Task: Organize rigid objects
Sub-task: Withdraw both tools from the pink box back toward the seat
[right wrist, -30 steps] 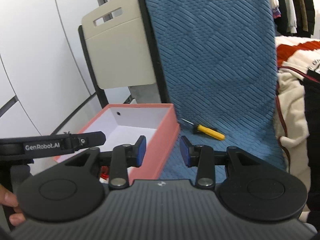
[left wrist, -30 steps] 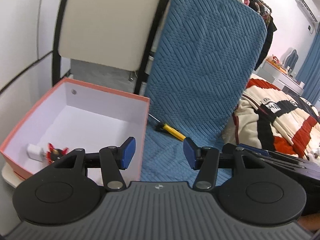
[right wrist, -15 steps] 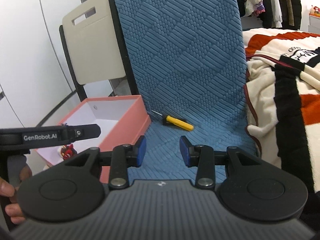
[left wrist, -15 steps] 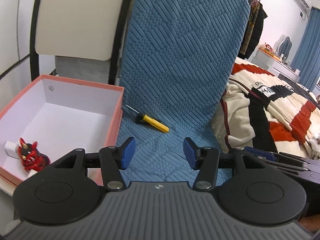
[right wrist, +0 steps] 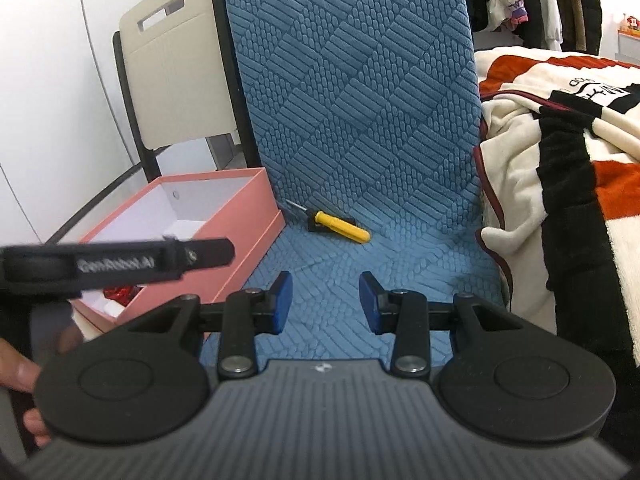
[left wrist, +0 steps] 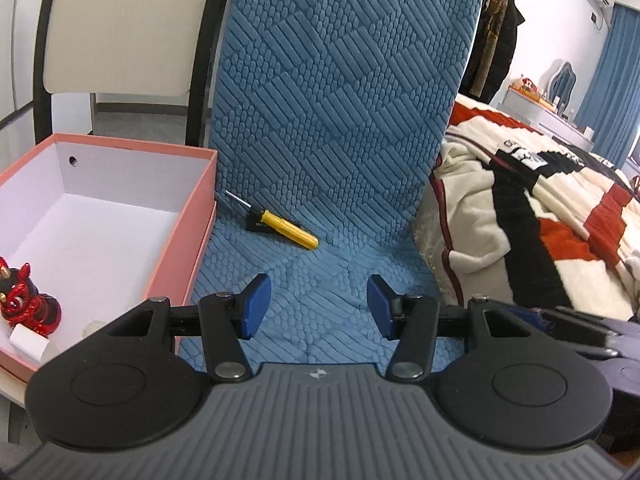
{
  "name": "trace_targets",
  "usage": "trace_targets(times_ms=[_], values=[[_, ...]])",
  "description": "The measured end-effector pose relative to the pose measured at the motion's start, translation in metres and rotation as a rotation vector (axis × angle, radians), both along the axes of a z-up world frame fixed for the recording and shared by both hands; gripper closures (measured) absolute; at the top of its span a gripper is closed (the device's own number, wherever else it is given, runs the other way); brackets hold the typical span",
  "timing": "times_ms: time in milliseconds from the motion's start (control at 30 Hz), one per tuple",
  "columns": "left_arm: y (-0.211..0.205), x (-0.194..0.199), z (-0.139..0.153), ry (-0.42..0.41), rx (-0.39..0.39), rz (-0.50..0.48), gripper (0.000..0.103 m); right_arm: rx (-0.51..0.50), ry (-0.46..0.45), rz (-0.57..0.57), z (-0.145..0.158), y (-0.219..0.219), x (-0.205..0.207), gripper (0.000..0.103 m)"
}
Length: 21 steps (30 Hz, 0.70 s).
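Yellow screwdriver [right wrist: 339, 226] lies on the blue seat cushion [right wrist: 340, 304], ahead of both tools, beside the pink box [right wrist: 224, 240]; long axis runs diagonally, tip toward the box. Right gripper [right wrist: 325, 304] looks nearer; left gripper [left wrist: 317, 306] similar. Both pitched downward, jaws spread, empty.

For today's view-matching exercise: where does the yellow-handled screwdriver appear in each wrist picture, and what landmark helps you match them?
Left wrist view: yellow-handled screwdriver lies left of centre, on the blue quilted seat.
Right wrist view: it lies at centre, on the same seat.
Shared landmark: the pink cardboard box, just left of the metal tip in both.
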<state>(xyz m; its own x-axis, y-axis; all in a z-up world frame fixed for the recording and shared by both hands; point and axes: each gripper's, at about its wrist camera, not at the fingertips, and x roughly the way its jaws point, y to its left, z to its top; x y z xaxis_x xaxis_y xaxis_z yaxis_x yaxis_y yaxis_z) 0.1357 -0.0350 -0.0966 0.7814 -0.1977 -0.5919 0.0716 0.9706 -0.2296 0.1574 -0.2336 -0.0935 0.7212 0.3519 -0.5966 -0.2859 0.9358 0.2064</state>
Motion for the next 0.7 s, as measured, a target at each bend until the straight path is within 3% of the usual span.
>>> trace_targets(times_ms=[367,700], values=[[0.010,0.043,-0.033,0.020,0.068,-0.017,0.040,-0.026,0.045,-0.016,-0.021,0.008,0.026,0.063],[0.011,0.089,-0.064,0.054,0.046,-0.014,0.040,0.042,0.085,-0.043,-0.044,0.006,0.080,0.063]])
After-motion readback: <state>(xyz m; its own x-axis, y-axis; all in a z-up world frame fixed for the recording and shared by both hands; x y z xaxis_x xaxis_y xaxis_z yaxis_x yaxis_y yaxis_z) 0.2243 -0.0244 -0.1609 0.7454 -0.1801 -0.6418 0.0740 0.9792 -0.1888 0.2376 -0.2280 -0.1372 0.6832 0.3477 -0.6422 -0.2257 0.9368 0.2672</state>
